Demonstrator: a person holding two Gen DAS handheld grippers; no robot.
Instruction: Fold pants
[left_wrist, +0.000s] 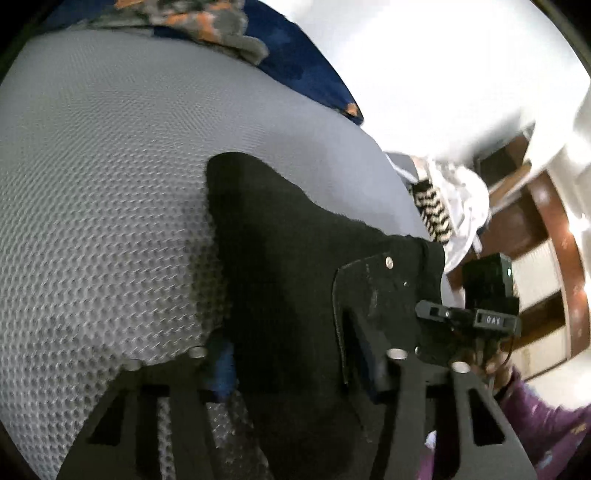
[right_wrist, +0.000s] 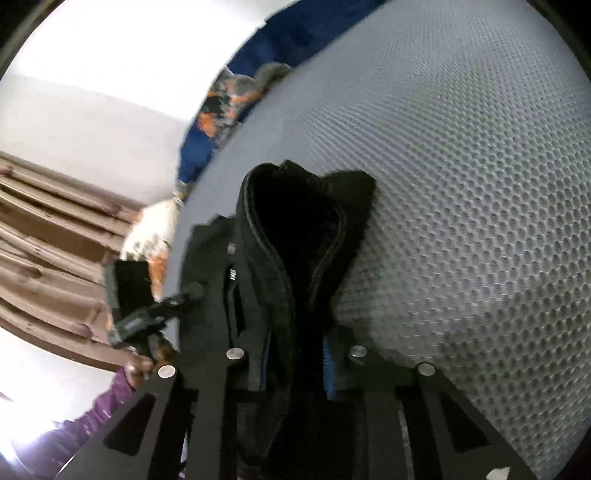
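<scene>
The black pants (left_wrist: 280, 258) lie on a grey honeycomb-mesh mattress (left_wrist: 103, 192), lifted at the near end. My left gripper (left_wrist: 295, 369) is shut on the pants' edge, near a back pocket with a rivet (left_wrist: 388, 262). My right gripper (right_wrist: 295, 369) is shut on the pants (right_wrist: 295, 236) at the waistband, whose opening gapes above the fingers. Each gripper shows in the other's view: the right one (left_wrist: 480, 317) at the right side, the left one (right_wrist: 147, 317) at the left side. Both hold the same end of the garment, close together.
A blue sheet with a grey and orange cloth (left_wrist: 207, 26) lies at the mattress's far edge. A zigzag-patterned cloth and white fabric (left_wrist: 443, 206) sit beside the mattress. Brown wooden furniture (right_wrist: 48, 236) stands beyond. A purple sleeve (left_wrist: 546, 424) shows behind the gripper.
</scene>
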